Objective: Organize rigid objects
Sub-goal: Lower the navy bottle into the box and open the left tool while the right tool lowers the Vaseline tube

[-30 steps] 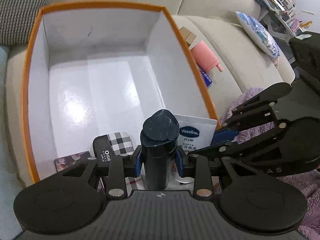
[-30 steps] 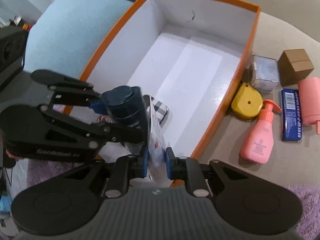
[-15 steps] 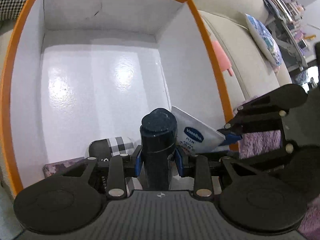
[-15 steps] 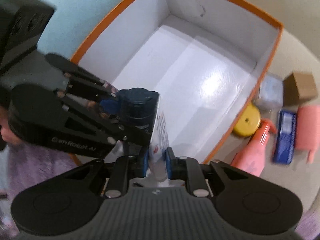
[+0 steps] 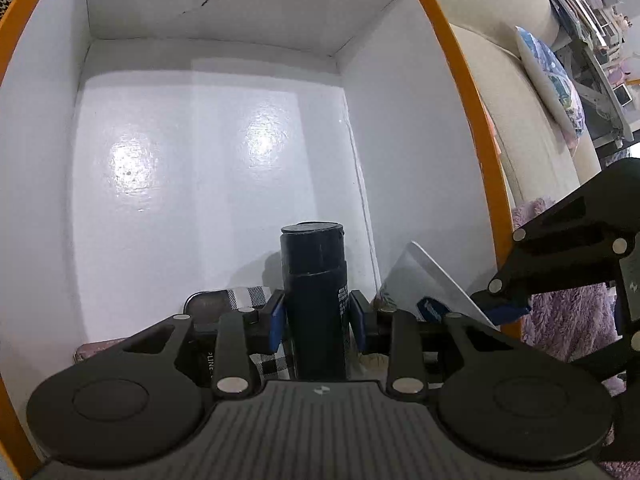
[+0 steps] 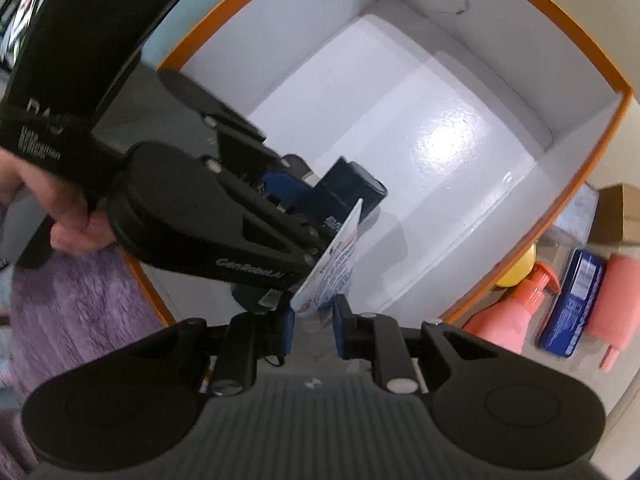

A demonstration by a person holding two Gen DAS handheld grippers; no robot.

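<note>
My left gripper point(image 5: 317, 316) is shut on a dark blue capped bottle point(image 5: 314, 280) and holds it low inside the orange-rimmed white box point(image 5: 452, 60). The bottle also shows in the right wrist view point(image 6: 352, 192). My right gripper point(image 6: 313, 322) holds a flat white Vaseline pack point(image 6: 332, 264) by its lower edge, with its pads slightly parted, at the box's near right corner. The pack shows in the left wrist view point(image 5: 432, 284) leaning beside the bottle. A checked case point(image 5: 244, 296) and a pink-patterned item point(image 5: 96, 350) lie on the box floor under my left gripper.
Outside the box on the beige sofa lie a yellow round object point(image 6: 518, 268), a pink pump bottle point(image 6: 516, 312), a blue pack point(image 6: 572, 300), a pink cylinder point(image 6: 618, 300), a brown box point(image 6: 620, 216) and a clear cube point(image 6: 580, 212). A purple fluffy blanket point(image 6: 72, 300) lies beside the box.
Both grippers have dropped deeper into the box with their objects. The Vaseline pack has tilted over next to the bottle, and the right pads have opened slightly around it.
</note>
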